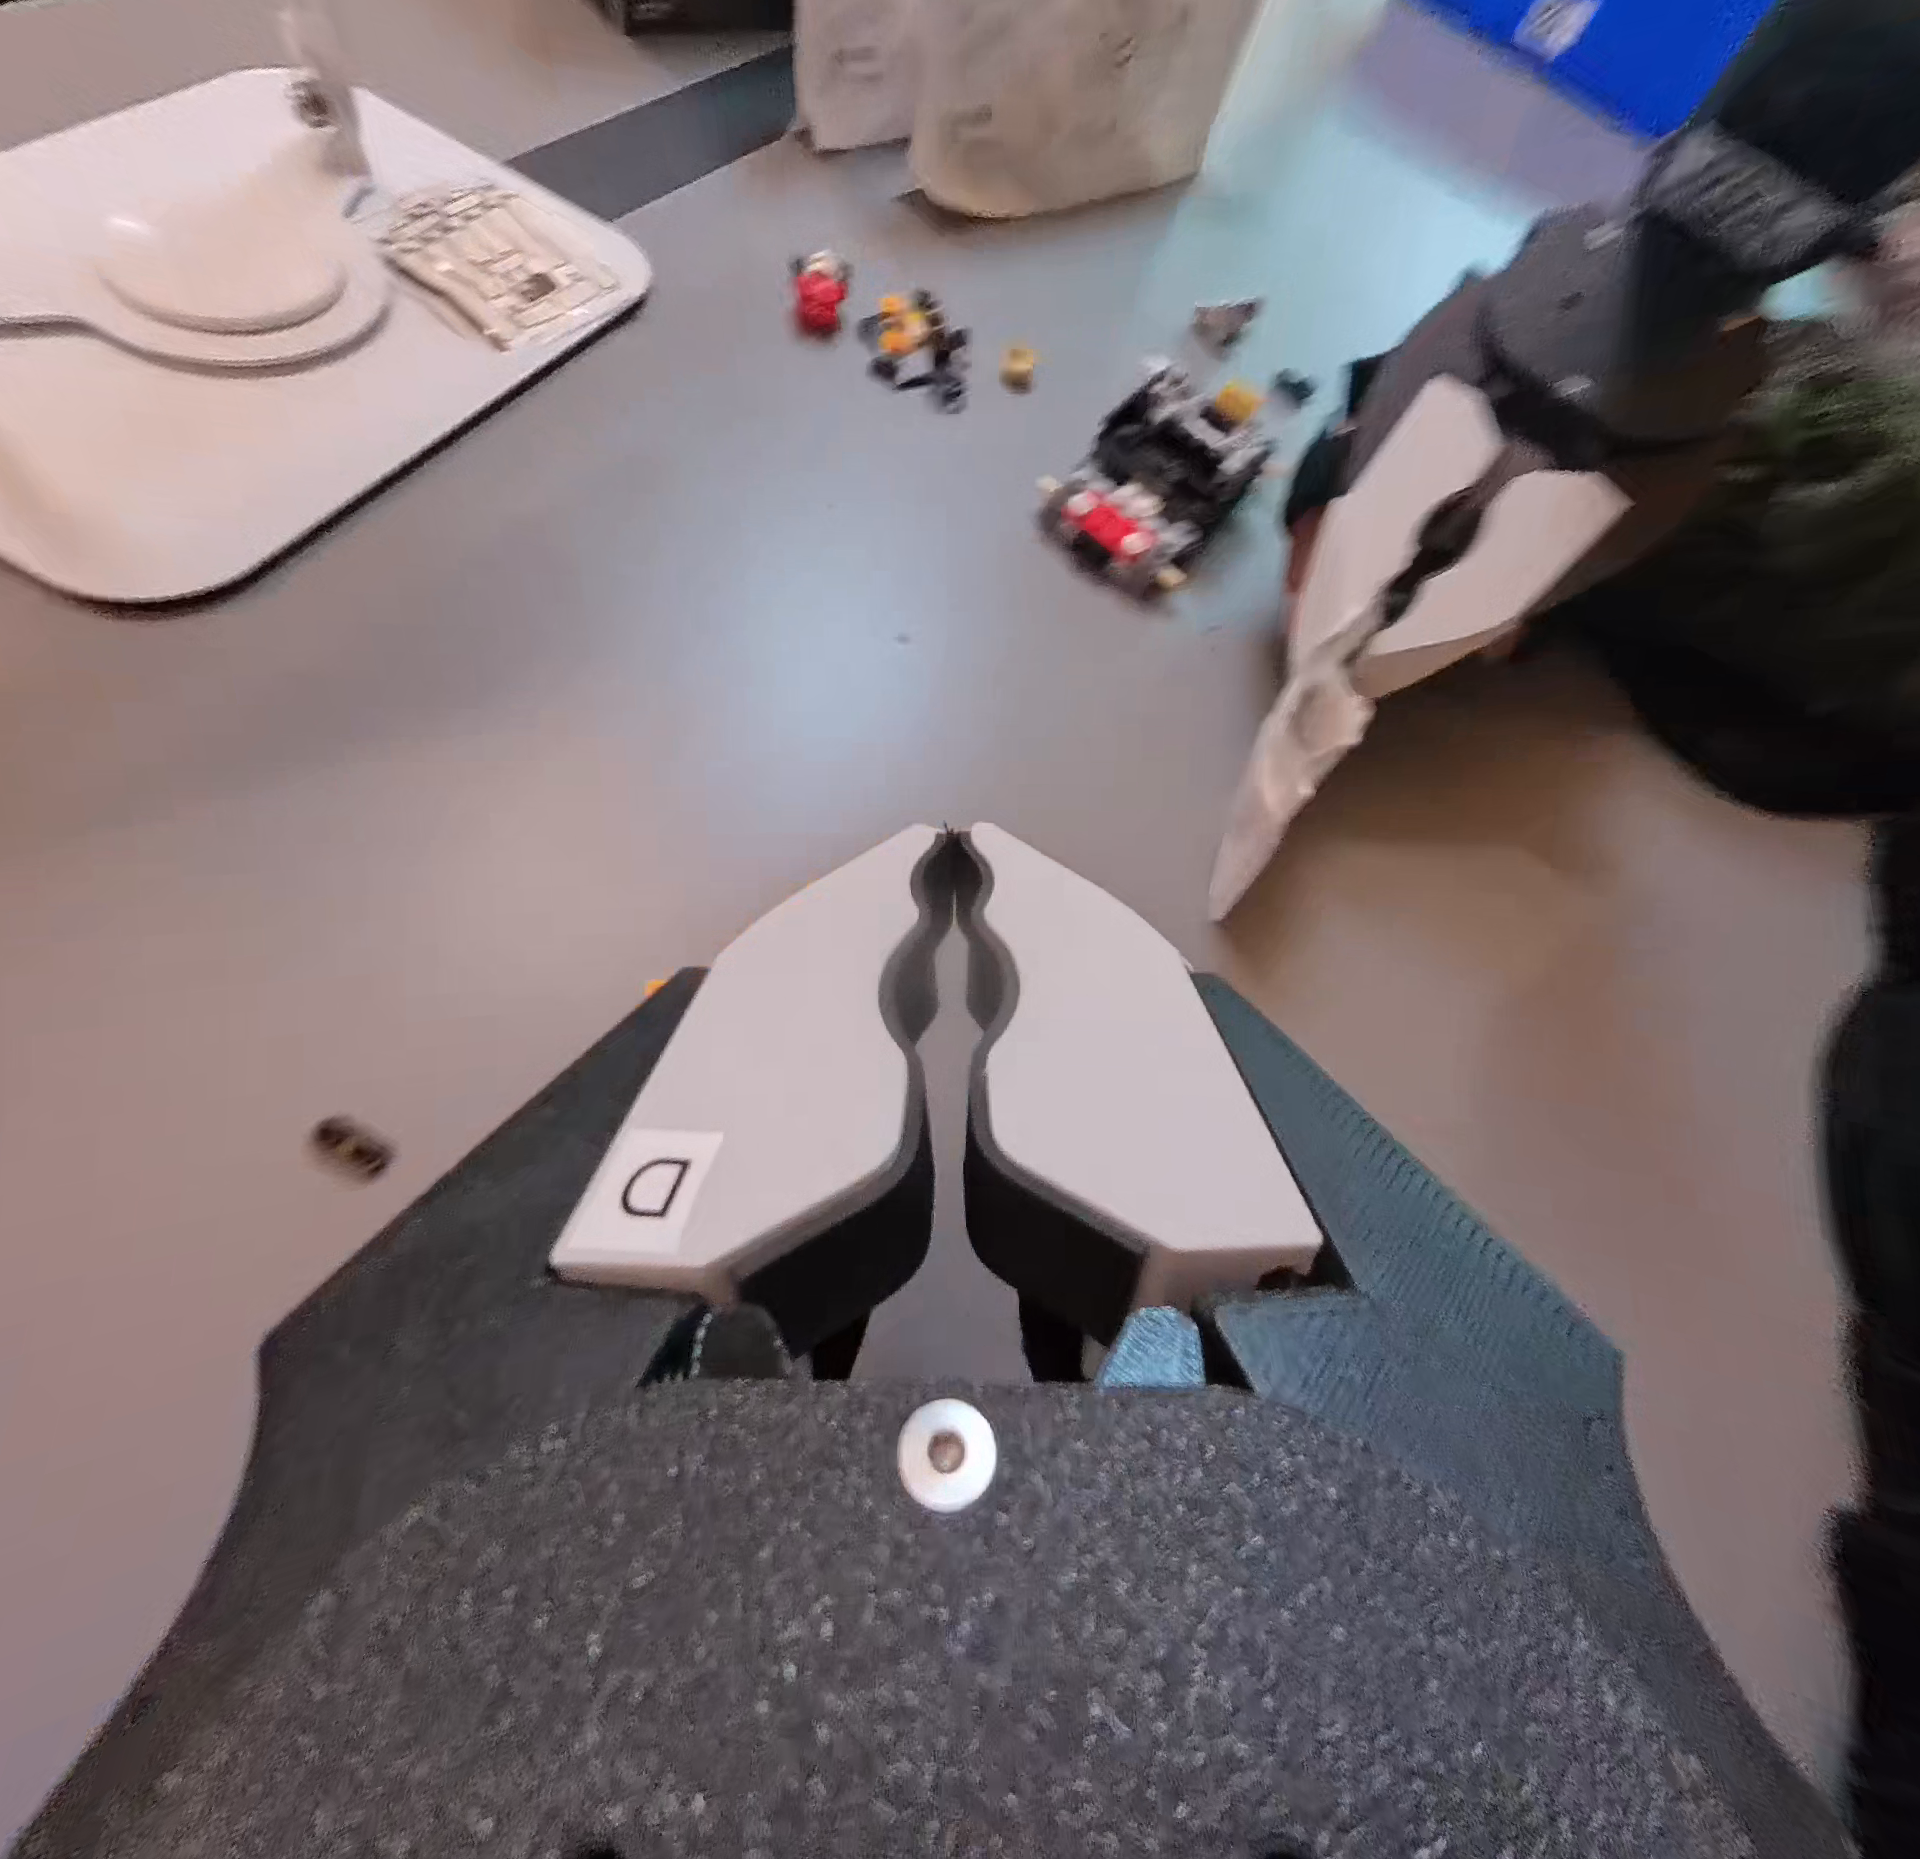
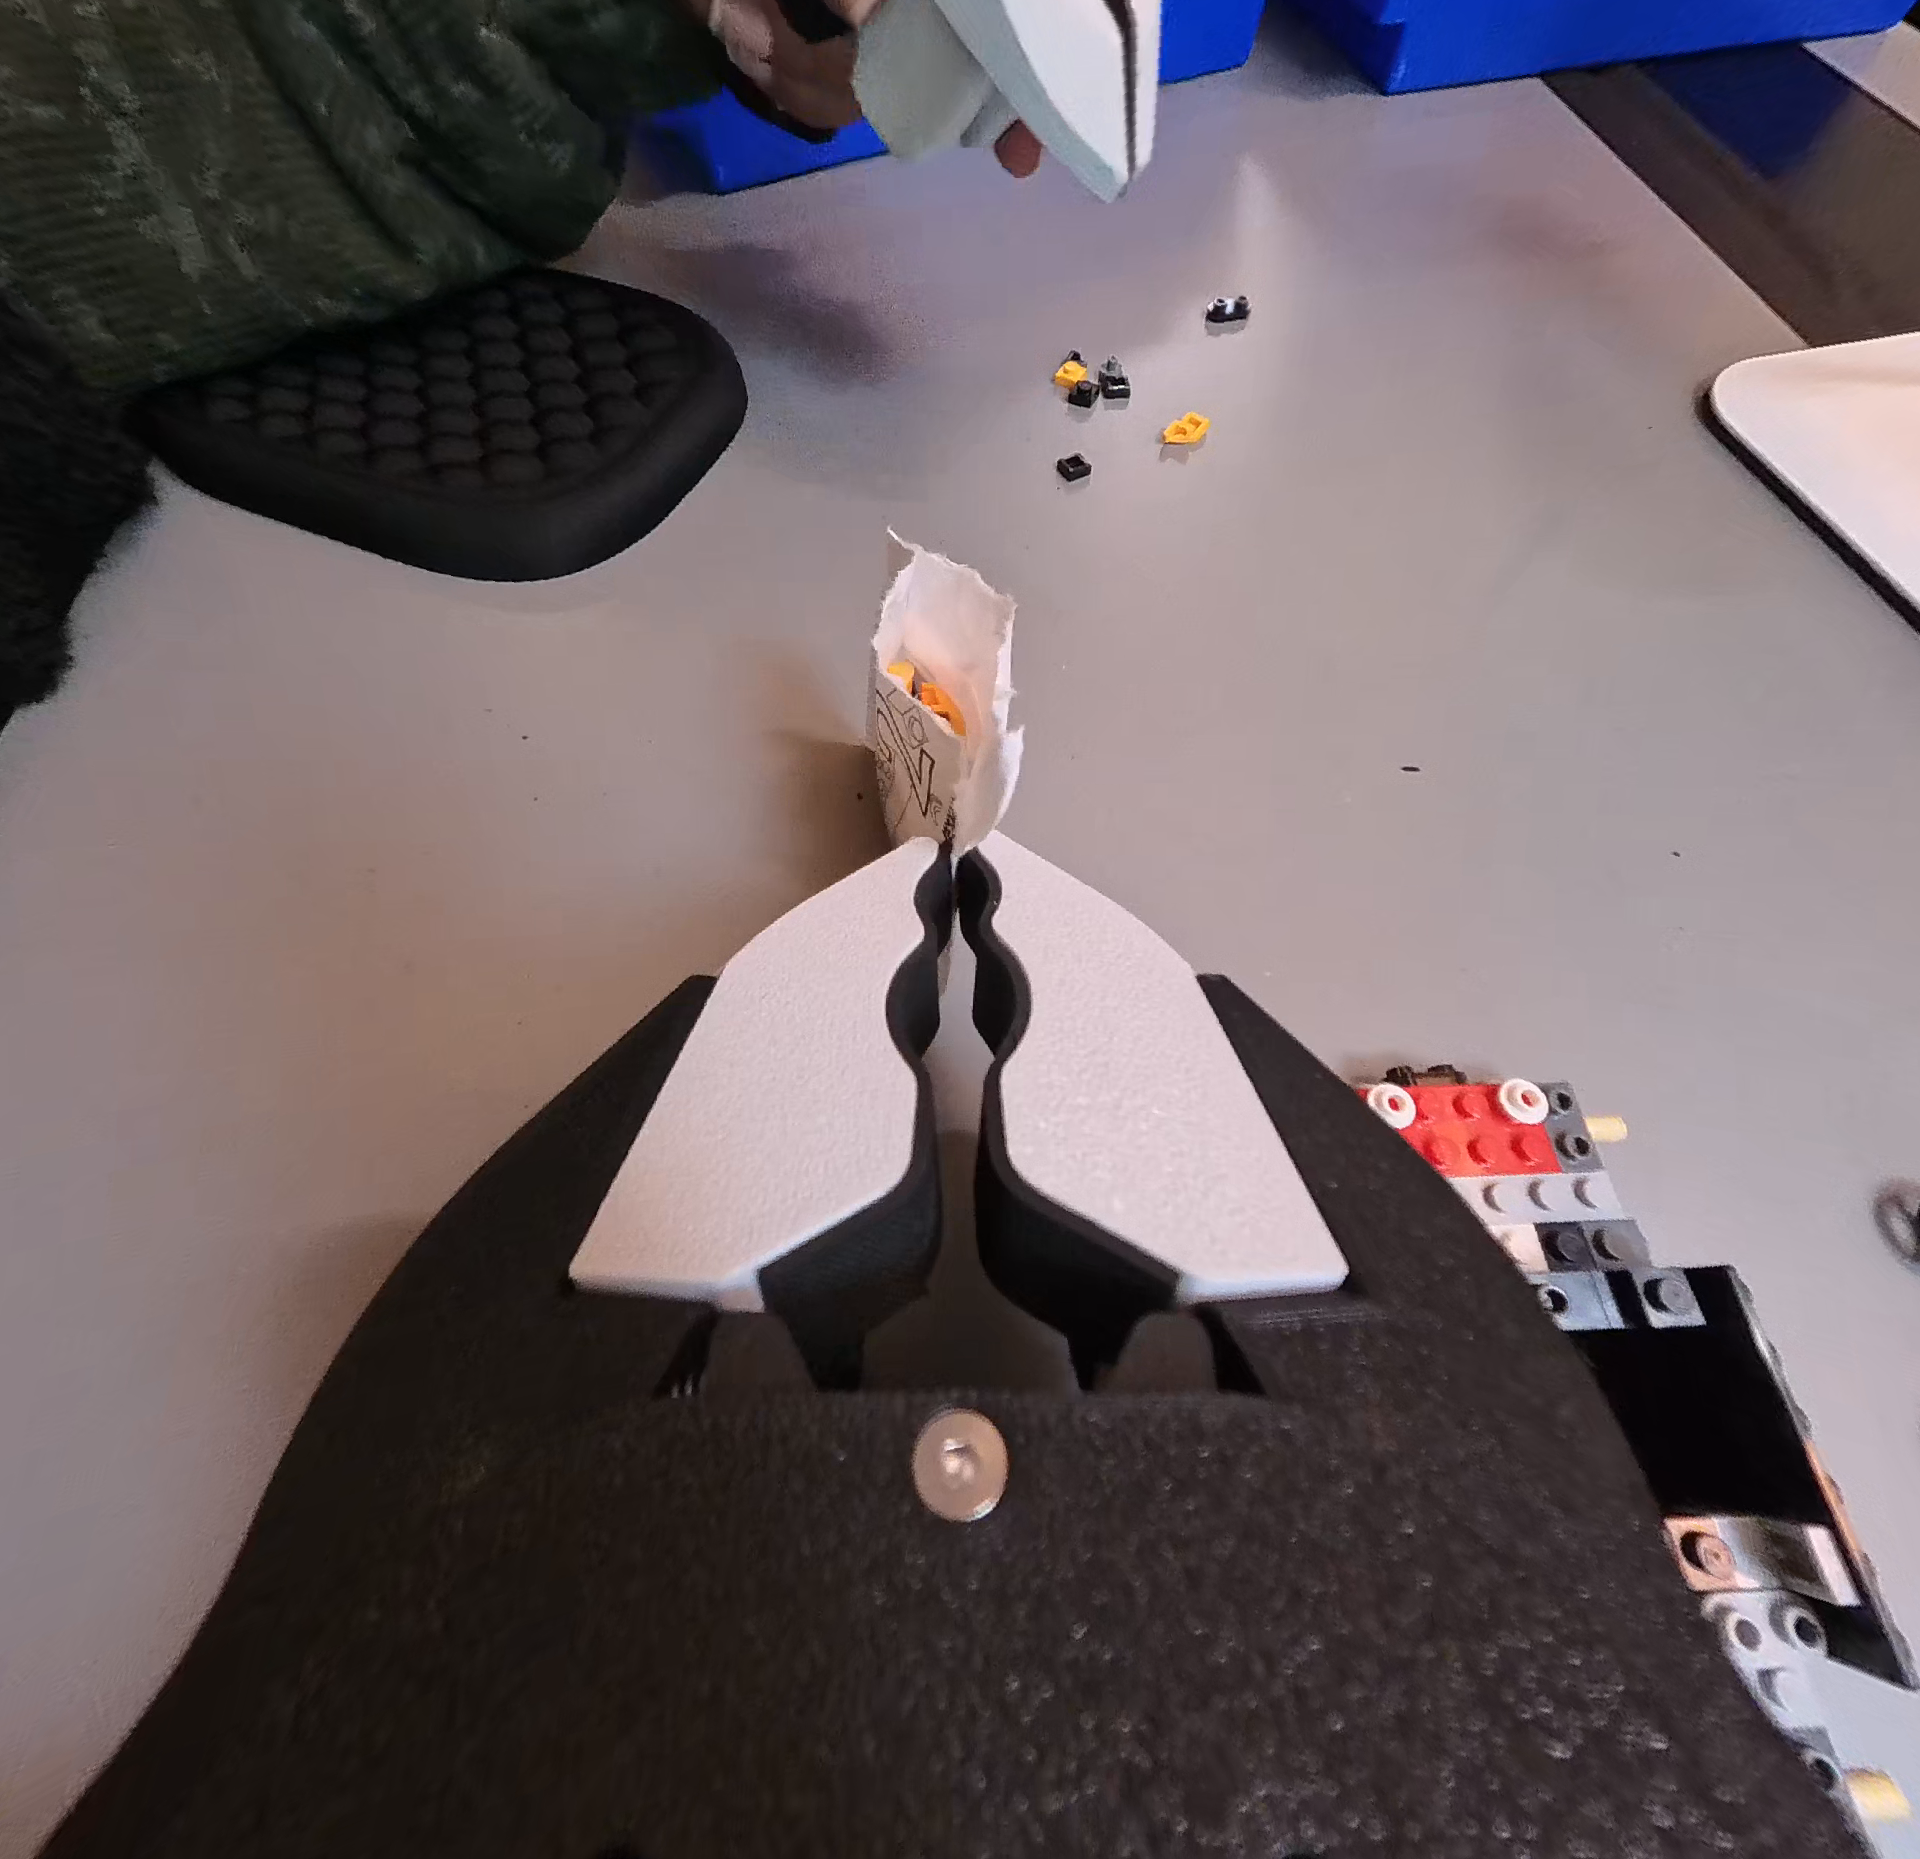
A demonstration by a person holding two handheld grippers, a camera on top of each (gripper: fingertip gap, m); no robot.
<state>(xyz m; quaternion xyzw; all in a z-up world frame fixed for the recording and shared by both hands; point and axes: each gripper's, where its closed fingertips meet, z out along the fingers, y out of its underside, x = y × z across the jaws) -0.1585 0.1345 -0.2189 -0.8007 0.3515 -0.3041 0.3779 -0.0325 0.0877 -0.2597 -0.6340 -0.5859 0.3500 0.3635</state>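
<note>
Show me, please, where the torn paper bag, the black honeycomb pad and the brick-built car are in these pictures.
torn paper bag [image 2: 940, 708]: right wrist view, its printed side near the open top.
black honeycomb pad [image 2: 468, 427]: right wrist view, middle of its dimpled top.
brick-built car [image 1: 1158, 479]: left wrist view, its black body.

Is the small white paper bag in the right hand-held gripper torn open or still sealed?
Torn open. The paper bag has a ragged, gaping top edge, and orange pieces show inside. The right hand-held gripper pinches its lower end.

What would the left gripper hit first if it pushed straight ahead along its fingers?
Probably nothing close: ahead of the shut left gripper lies bare grey table. Farther on sit loose bricks, though depth is unclear.
</note>
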